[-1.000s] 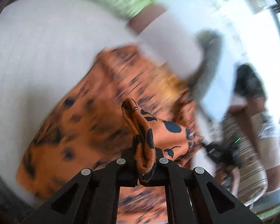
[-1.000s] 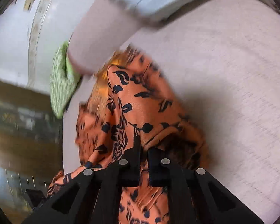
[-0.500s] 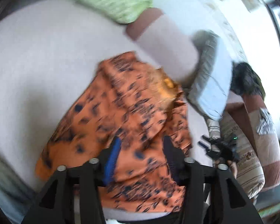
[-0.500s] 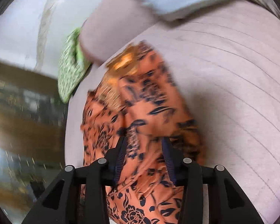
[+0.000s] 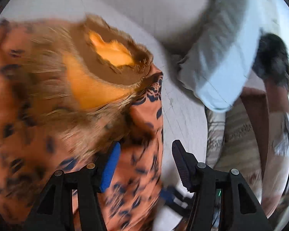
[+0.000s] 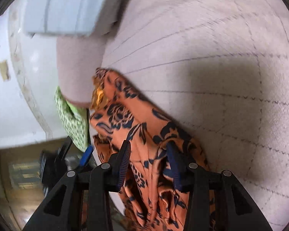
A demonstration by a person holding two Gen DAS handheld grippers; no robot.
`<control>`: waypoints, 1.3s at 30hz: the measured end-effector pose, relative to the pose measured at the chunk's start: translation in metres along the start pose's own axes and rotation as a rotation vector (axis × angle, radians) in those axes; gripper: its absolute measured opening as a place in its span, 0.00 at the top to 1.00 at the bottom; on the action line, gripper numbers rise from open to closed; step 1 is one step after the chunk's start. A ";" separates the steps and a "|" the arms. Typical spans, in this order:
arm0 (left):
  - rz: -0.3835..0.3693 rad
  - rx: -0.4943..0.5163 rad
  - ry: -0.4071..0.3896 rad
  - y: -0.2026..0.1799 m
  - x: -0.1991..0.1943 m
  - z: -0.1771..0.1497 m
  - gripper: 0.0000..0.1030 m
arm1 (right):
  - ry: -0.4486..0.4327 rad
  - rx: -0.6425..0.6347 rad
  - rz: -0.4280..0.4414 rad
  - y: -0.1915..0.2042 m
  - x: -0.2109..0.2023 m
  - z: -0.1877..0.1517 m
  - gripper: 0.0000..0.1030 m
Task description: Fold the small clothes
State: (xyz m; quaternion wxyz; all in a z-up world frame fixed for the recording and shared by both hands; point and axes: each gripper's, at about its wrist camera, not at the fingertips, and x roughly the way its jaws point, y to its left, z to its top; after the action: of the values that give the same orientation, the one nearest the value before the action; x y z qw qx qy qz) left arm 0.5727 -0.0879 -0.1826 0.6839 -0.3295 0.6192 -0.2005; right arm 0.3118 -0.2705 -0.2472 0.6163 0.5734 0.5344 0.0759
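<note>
Lying between both grippers' parted jaws, the orange garment (image 6: 144, 134) rests unheld.

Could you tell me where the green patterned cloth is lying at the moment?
In the right wrist view, the green patterned cloth lies at the left edge of the quilted pale bed cover, just left of the orange black-flowered garment.

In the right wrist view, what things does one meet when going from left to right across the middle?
Green patterned cloth → orange patterned garment → pale quilted surface.
</note>
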 end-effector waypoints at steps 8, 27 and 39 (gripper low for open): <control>0.095 -0.091 0.107 0.000 0.093 0.040 0.59 | -0.017 0.051 -0.032 -0.009 -0.001 0.004 0.91; 0.030 0.012 0.105 -0.062 0.132 0.051 0.94 | -0.082 0.038 0.132 -0.001 -0.020 -0.008 0.51; 0.044 0.031 0.117 -0.064 0.111 0.051 0.94 | -0.022 0.089 0.067 -0.008 0.027 -0.002 0.82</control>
State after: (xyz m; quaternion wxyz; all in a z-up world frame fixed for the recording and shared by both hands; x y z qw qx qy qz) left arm 0.6487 -0.1985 -0.2163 0.6558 -0.2928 0.6621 -0.2142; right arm 0.3173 -0.2533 -0.2687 0.5933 0.6185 0.5110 0.0664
